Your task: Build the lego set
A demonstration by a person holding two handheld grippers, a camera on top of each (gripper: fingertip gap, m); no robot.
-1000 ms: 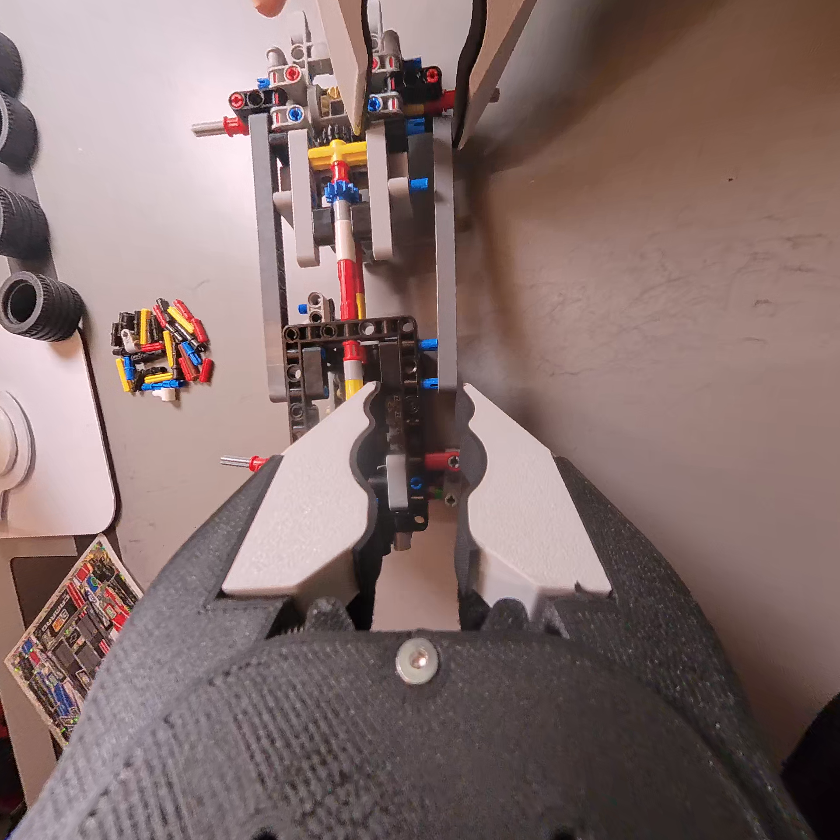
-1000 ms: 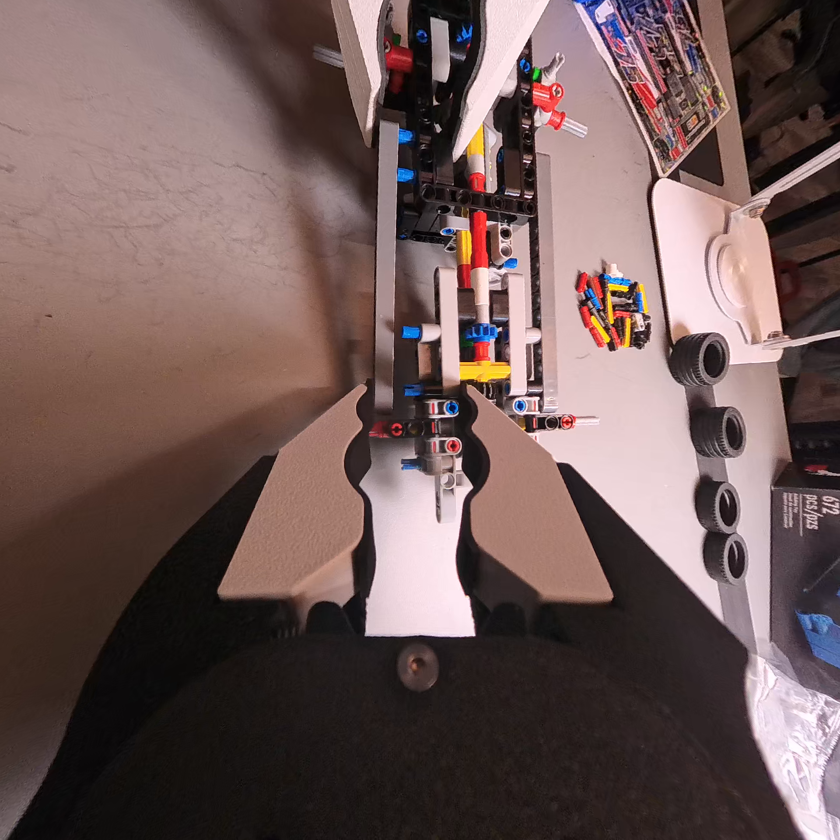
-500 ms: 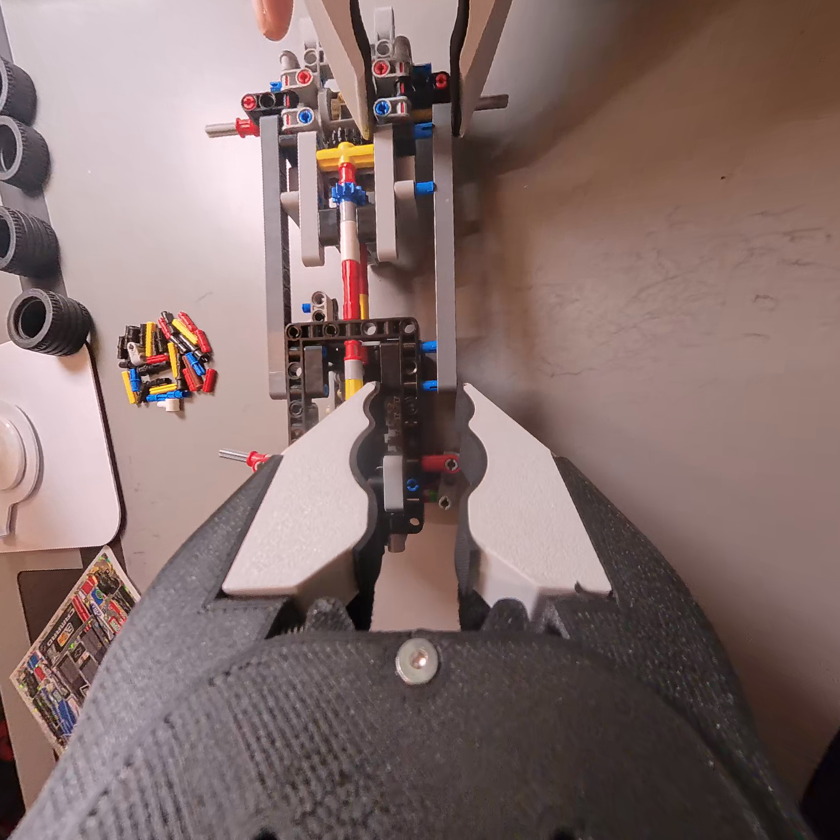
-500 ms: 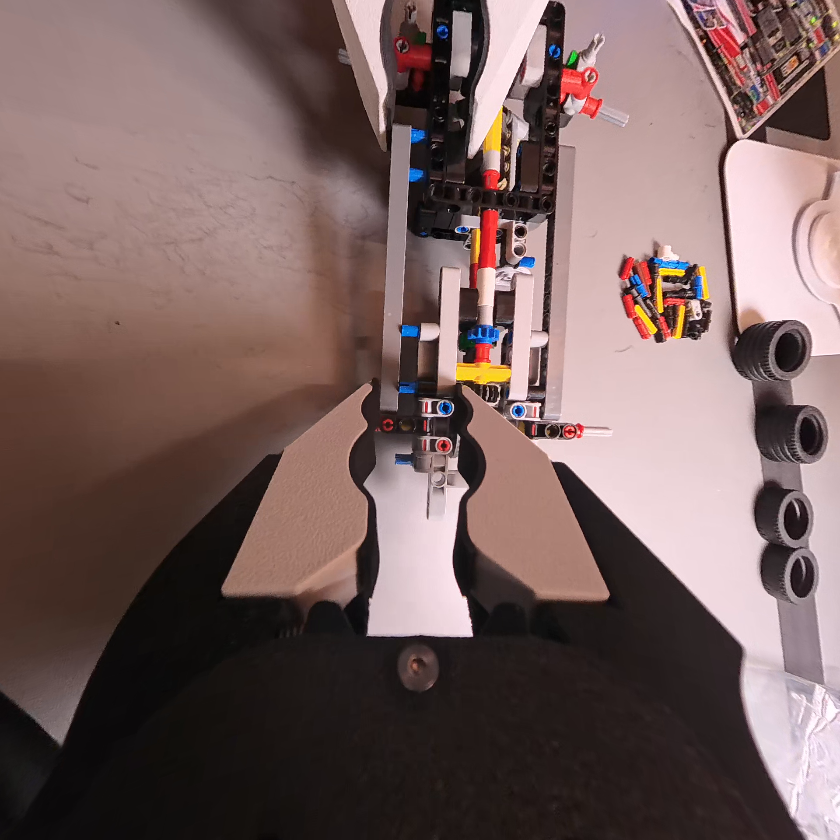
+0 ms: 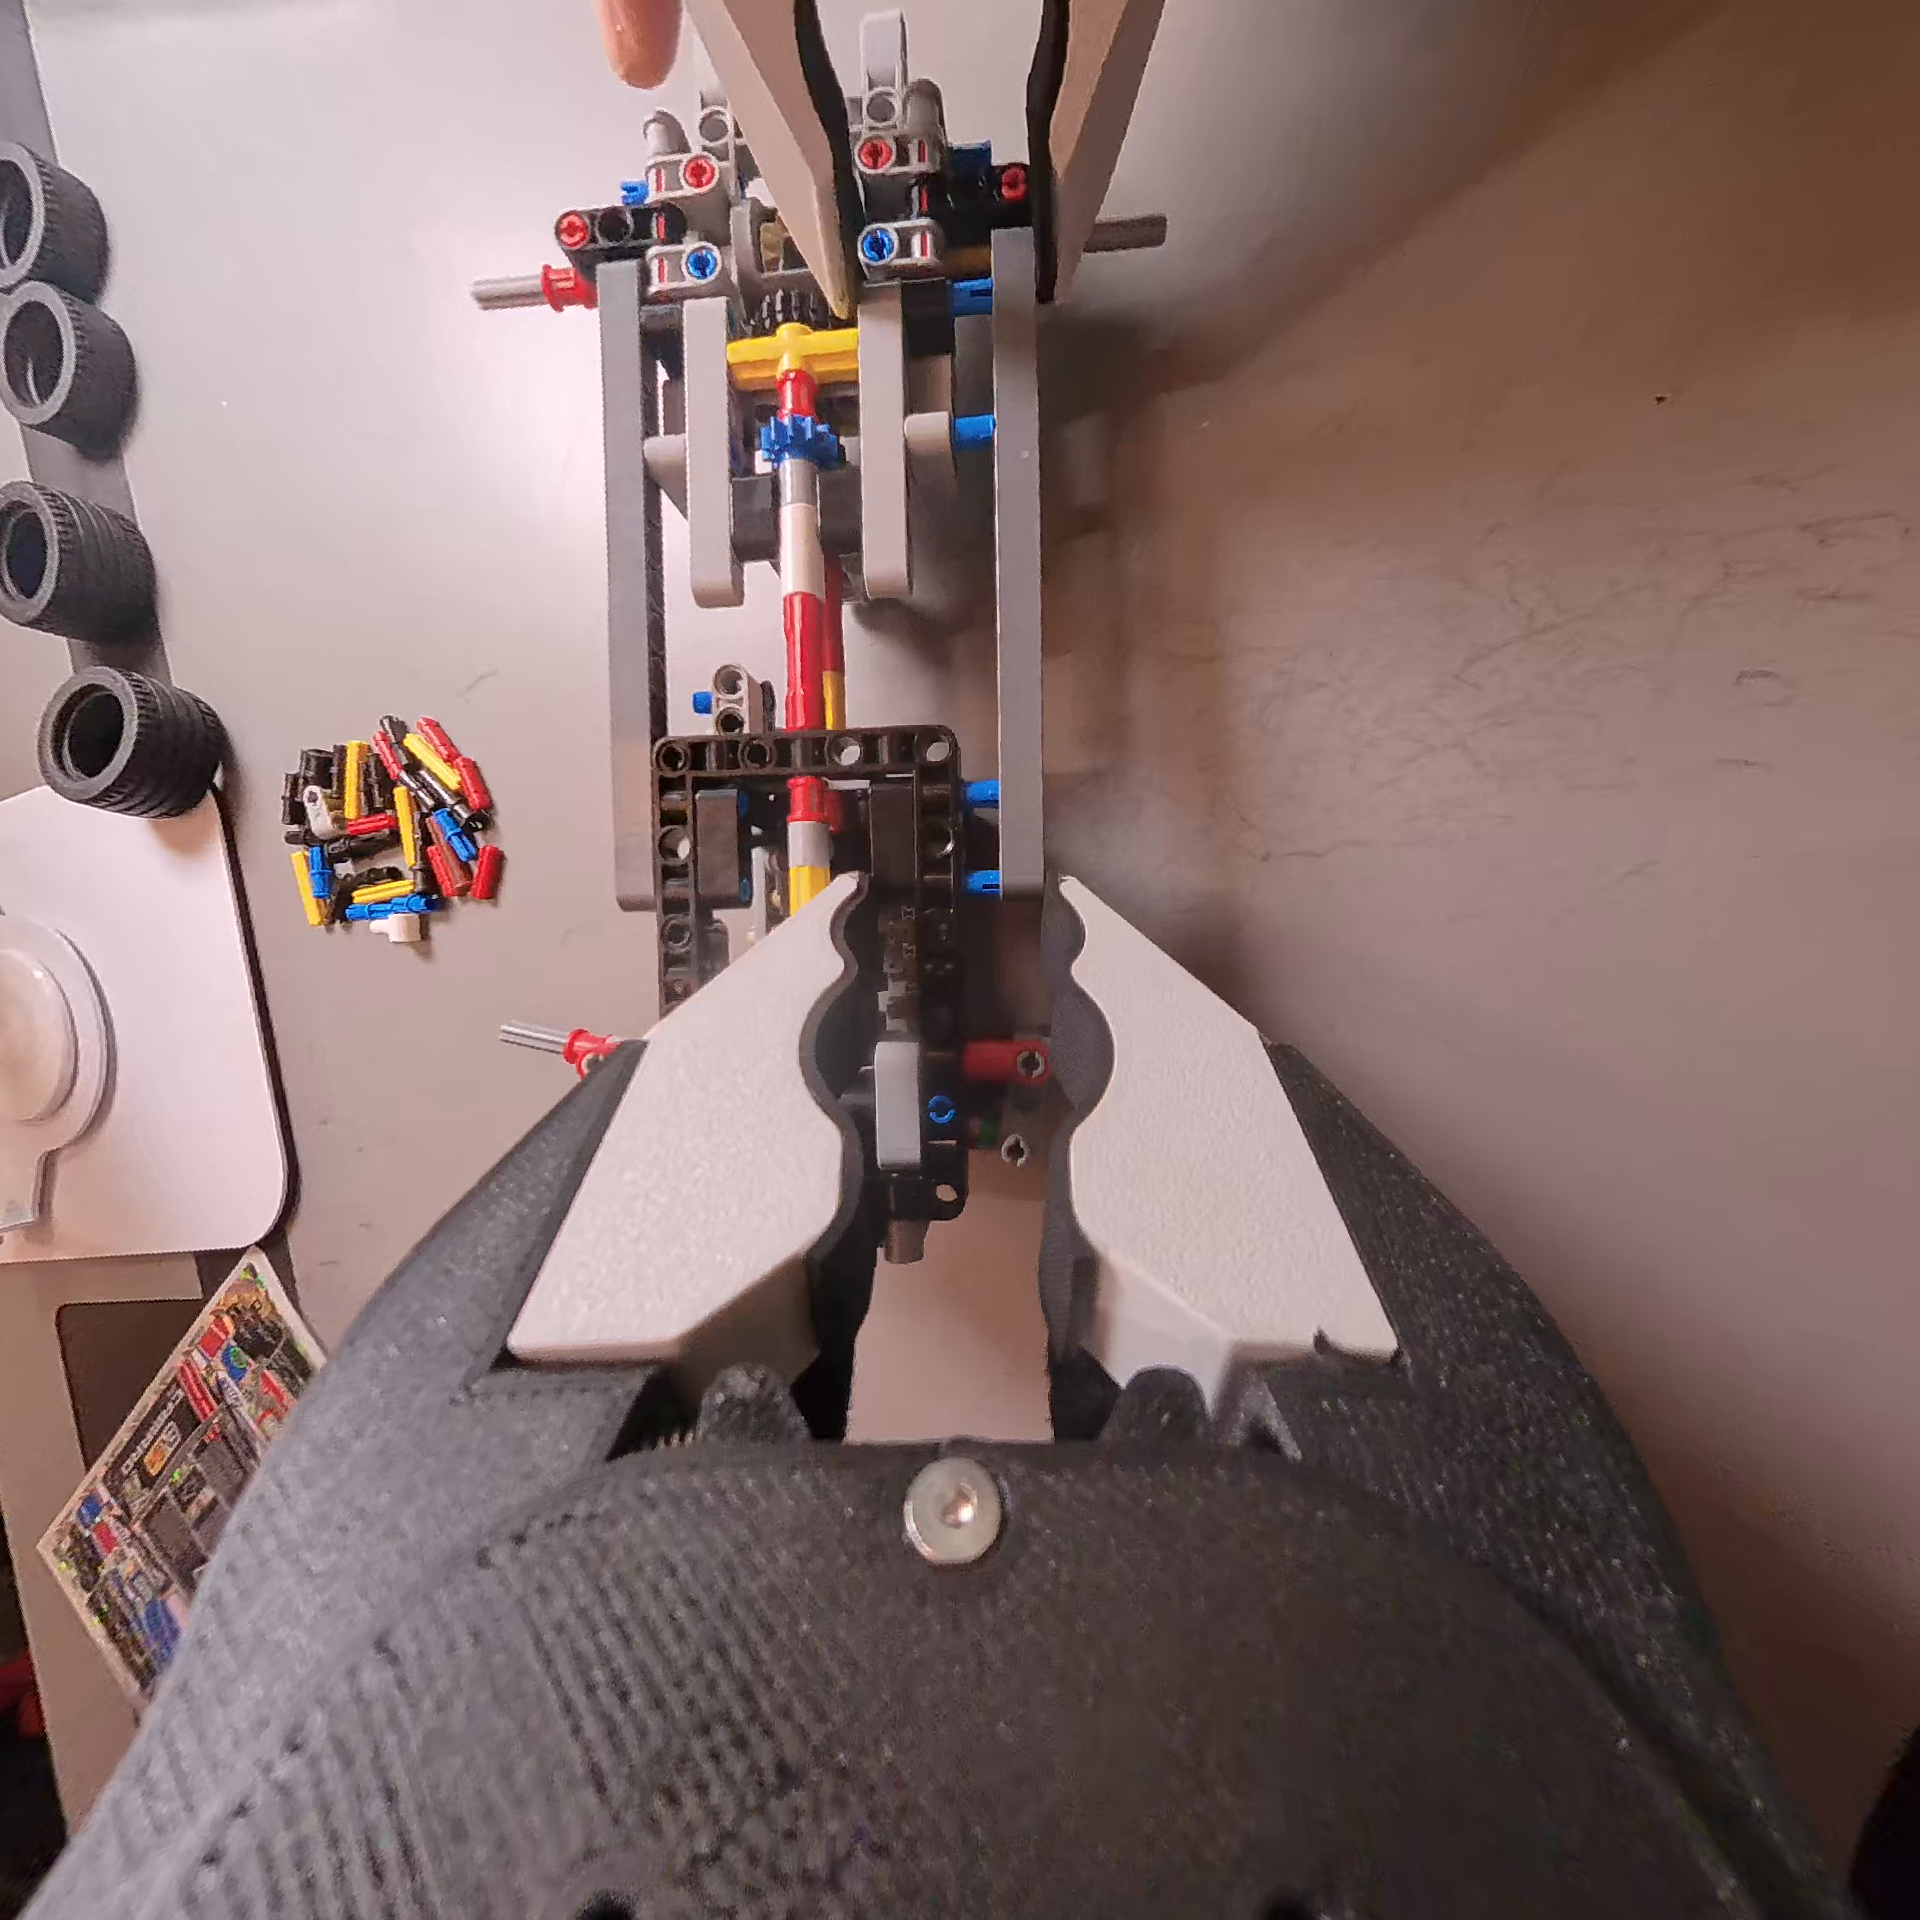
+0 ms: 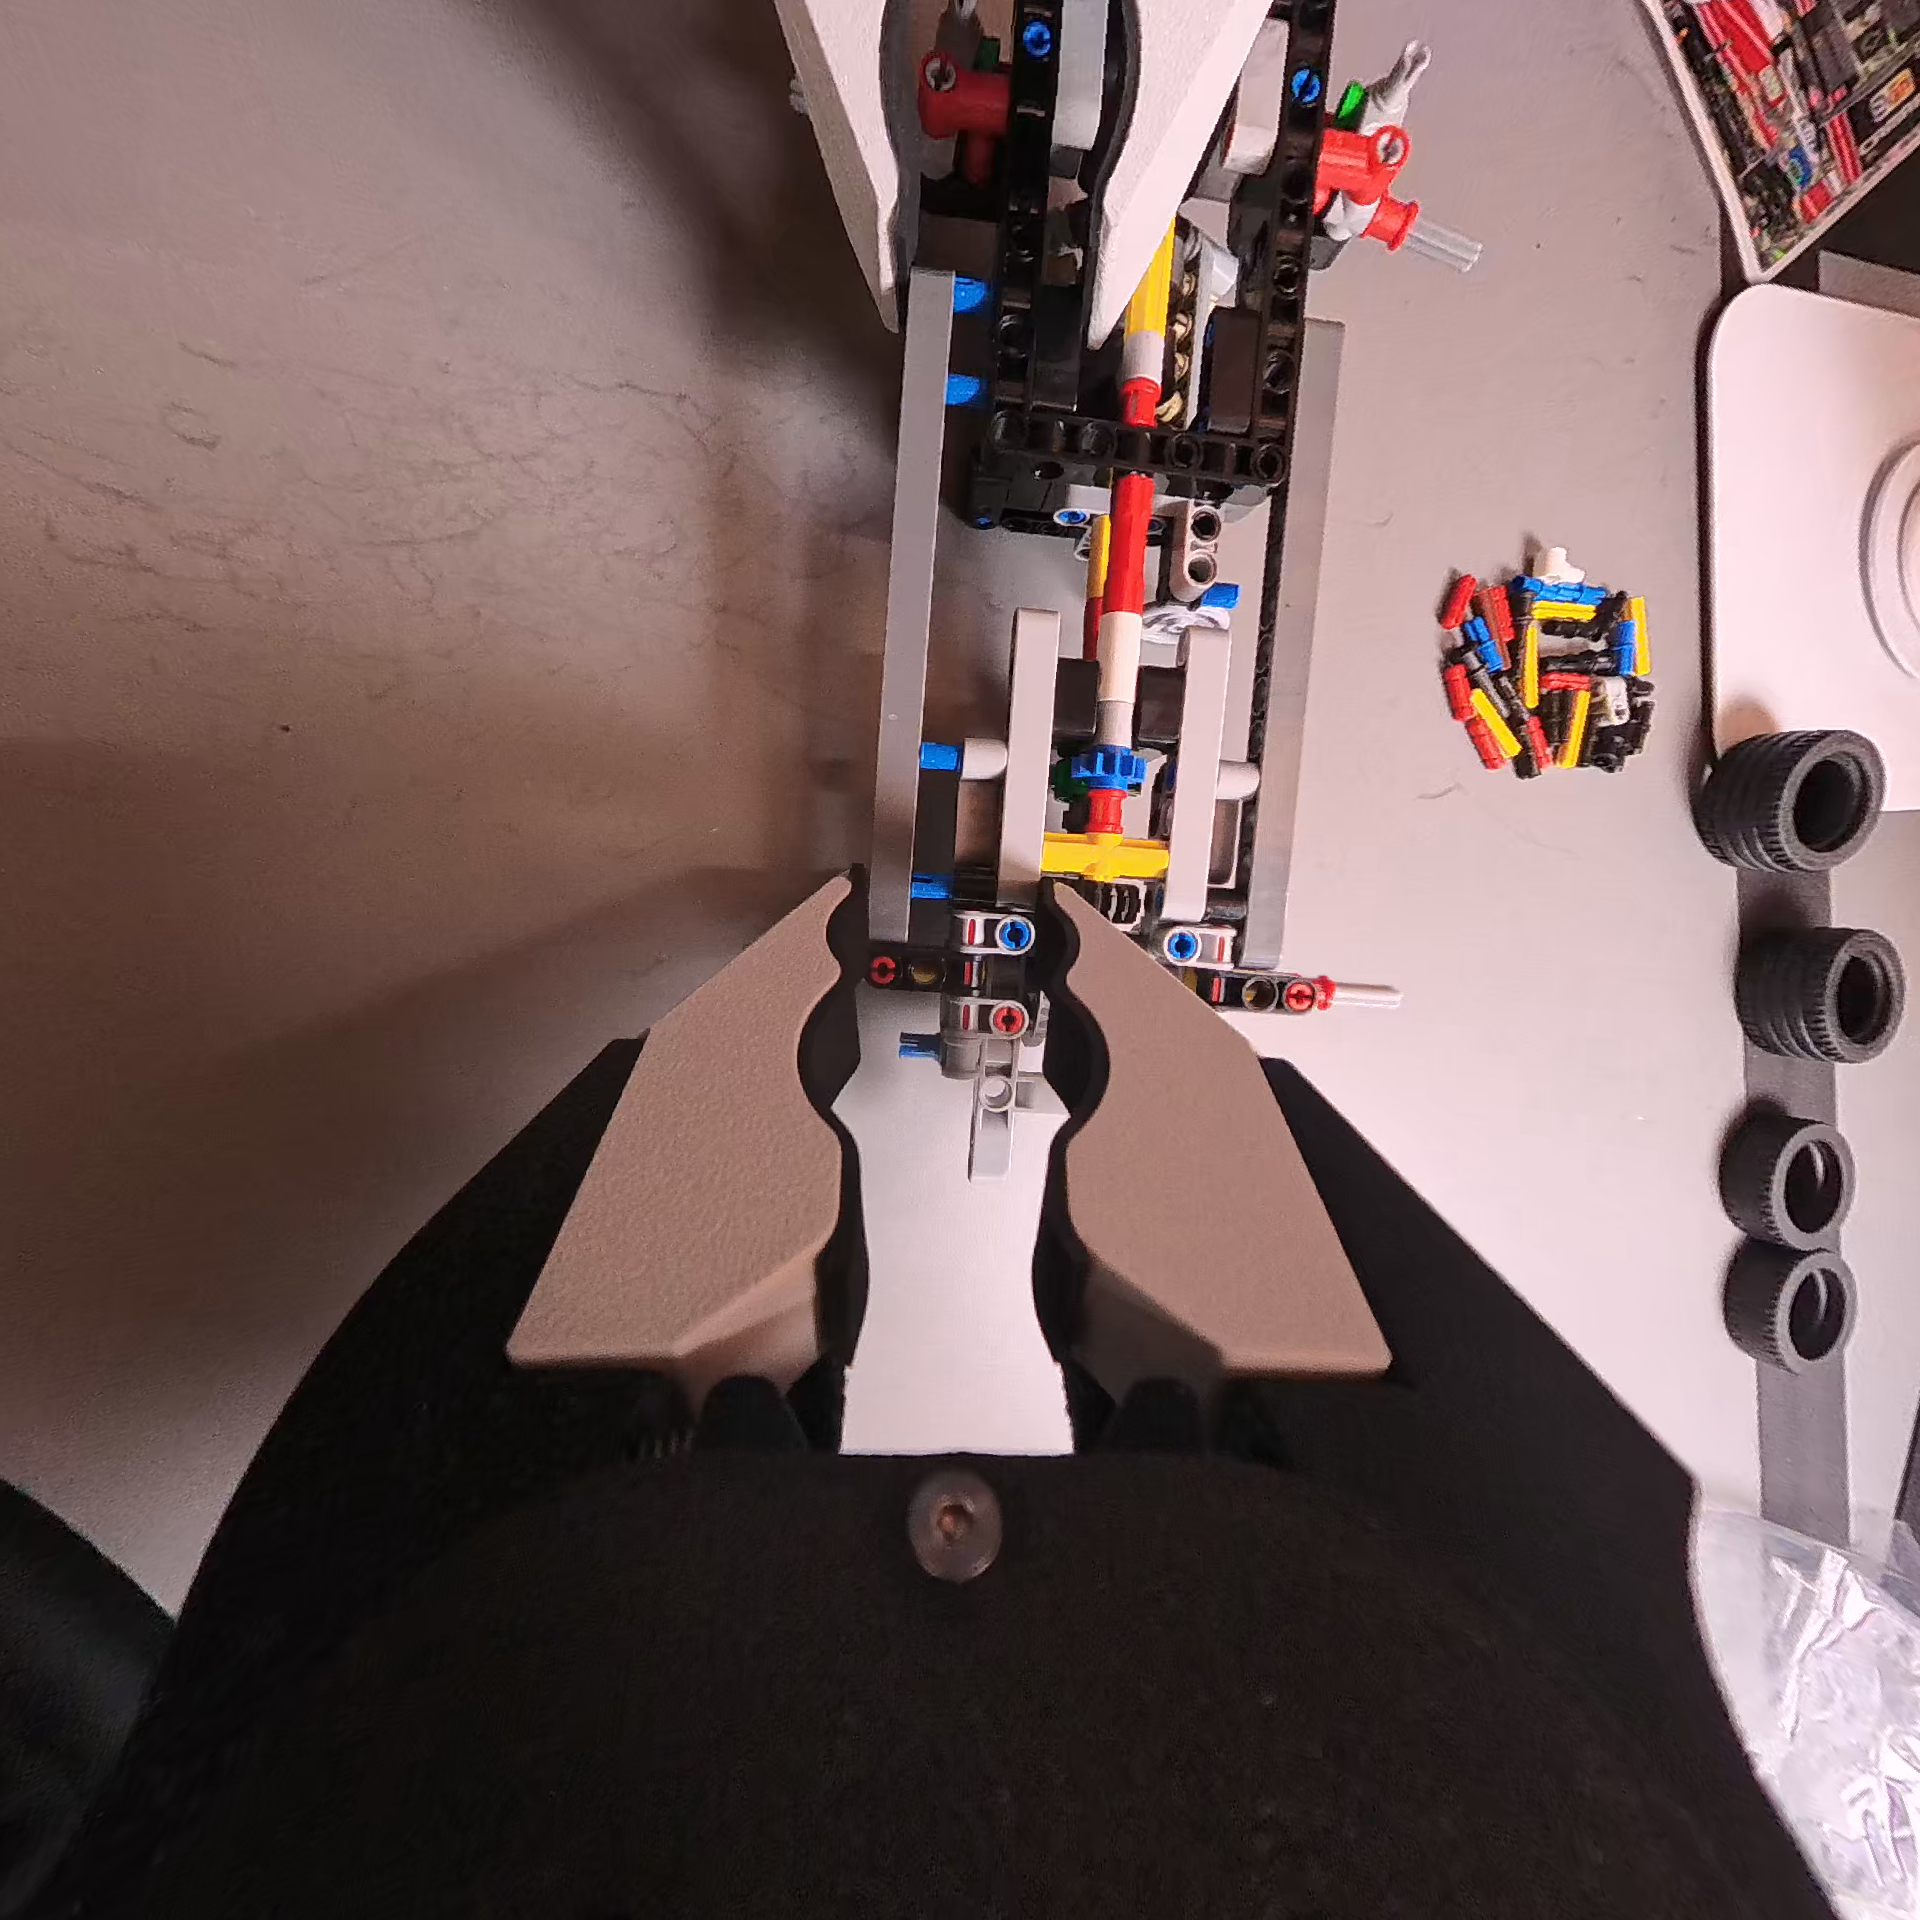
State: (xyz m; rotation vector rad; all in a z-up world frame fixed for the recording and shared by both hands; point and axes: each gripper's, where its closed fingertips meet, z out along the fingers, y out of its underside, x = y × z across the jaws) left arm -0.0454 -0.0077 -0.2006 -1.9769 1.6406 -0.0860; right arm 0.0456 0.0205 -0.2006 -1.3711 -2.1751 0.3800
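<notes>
A long lego chassis point(image 5: 1018, 571) of grey beams, a black frame and a red, white and yellow axle runs between my two grippers. My left gripper point(image 5: 956, 894) is shut on its black frame end. My right gripper point(image 6: 948, 894) is shut on the opposite end, around a grey beam and small grey connectors. The chassis also shows in the right wrist view point(image 6: 909, 571). Each gripper shows at the far end in the other's view: the right gripper point(image 5: 945, 296) and the left gripper point(image 6: 997, 322). A small pile of loose coloured pins point(image 5: 390, 821) lies beside the chassis.
Several black tyres point(image 5: 114, 738) stand in a row by a white tray point(image 5: 156, 1039) on the pin side. A printed sheet point(image 5: 177, 1455) lies at the table edge. A clear plastic bag point(image 6: 1818, 1662) is at the right view's lower right. A fingertip point(image 5: 639, 42) shows at the top.
My right gripper has closed a little onto the chassis end. In the right wrist view the pins and tyres have slid to the right. The left gripper keeps its hold.
</notes>
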